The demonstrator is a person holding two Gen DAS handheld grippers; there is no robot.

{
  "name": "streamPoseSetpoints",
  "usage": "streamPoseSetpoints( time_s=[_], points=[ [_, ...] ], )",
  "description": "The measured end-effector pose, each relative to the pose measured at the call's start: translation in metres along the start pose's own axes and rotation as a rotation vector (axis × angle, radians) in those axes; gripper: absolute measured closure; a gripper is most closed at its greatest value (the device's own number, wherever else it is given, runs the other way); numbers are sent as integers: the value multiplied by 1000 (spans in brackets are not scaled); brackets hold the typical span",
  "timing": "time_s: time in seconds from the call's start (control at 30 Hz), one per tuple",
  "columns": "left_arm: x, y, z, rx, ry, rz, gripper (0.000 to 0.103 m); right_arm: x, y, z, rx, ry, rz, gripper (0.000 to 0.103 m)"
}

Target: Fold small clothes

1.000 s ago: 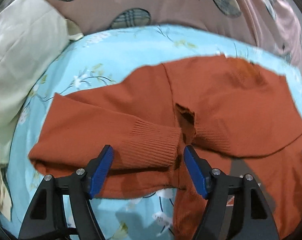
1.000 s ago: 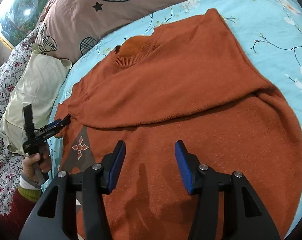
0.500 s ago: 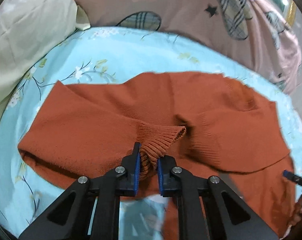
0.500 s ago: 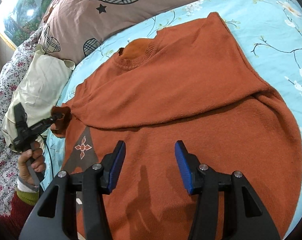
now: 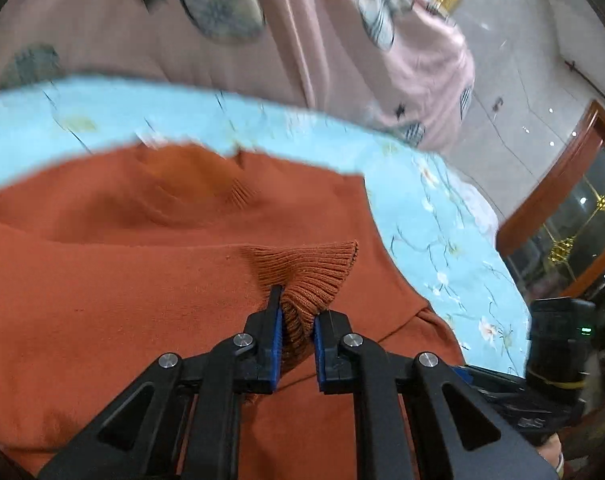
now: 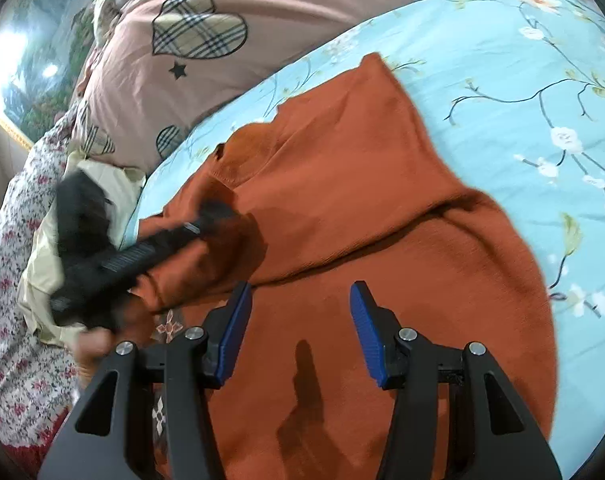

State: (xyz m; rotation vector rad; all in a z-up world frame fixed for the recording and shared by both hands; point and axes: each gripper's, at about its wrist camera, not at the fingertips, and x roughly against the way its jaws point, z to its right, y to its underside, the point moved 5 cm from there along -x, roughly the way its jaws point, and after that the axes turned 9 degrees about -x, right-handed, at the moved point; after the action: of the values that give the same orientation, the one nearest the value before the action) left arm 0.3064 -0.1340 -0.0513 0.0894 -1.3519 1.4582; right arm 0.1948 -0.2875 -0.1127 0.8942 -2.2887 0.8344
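The orange sweater [image 6: 342, 200] lies spread on the floral blue sheet [image 6: 522, 100], its collar [image 5: 206, 184] toward the pink pillow [image 6: 262, 12] at 12 o'clock of the right wrist view. The left gripper [image 5: 296, 332] is clamped on the ribbed cuff [image 5: 310, 272] of one sleeve, the cuff bunched between its blue pads [image 5: 277, 332] and fanning out toward 12 o'clock just ahead of the fingertips, over the sweater's chest. In the right wrist view that same gripper [image 6: 218, 216] shows as a blurred black shape reaching in from 9 o'clock, with the sleeve draped under it across the sweater's body. The right gripper [image 6: 298, 320] hovers with its jaws spread wide and nothing between them, above the lower part of the sweater, which fills the view from 6 o'clock up to the centre; whether its tips touch the knit cannot be told. The other sleeve [image 6: 422, 216] lies folded across the front, its edge running from 3 o'clock toward the centre. A small flower-like motif [image 6: 168, 326] sits on a dark patch of the sweater at 8 o'clock, beside the right gripper's left finger; no readable writing shows on it. A cream pillow [image 6: 42, 264] lies at 9 o'clock beyond the sheet's edge, with a red-flowered fabric [image 6: 10, 340] beneath it at 8 o'clock.
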Motion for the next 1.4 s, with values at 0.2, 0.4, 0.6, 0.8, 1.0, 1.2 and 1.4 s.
streamPoseSetpoints(
  time_s=[0.2, 0.4, 0.6, 0.8, 1.0, 1.2, 1.4],
  points=[
    [-24, 31, -15, 35, -29, -97, 60, -25, -5, -17, 38, -28, -15, 50],
    [49, 61, -32, 54, -112, -28, 40, -66, -7, -42, 67, -63, -67, 50],
    [128, 110, -93, 178, -291, 16, 40, -84, 3, -56, 90, -89, -80, 49],
    [170, 137, -147, 295, -441, 42, 40, -91, -8, -46, 107, -8, -50, 43],
    [178, 153, -173, 312, -540, 29, 40, -123, -10, -57, 139, -26, -154, 84],
    [161, 139, -184, 304, -548, 2, 40, -59, -52, -74, 109, -158, -8, 89],
    [140, 113, -183, 259, -552, -16, 46, -13, -89, -30, 65, -25, 115, 89]
  ],
)
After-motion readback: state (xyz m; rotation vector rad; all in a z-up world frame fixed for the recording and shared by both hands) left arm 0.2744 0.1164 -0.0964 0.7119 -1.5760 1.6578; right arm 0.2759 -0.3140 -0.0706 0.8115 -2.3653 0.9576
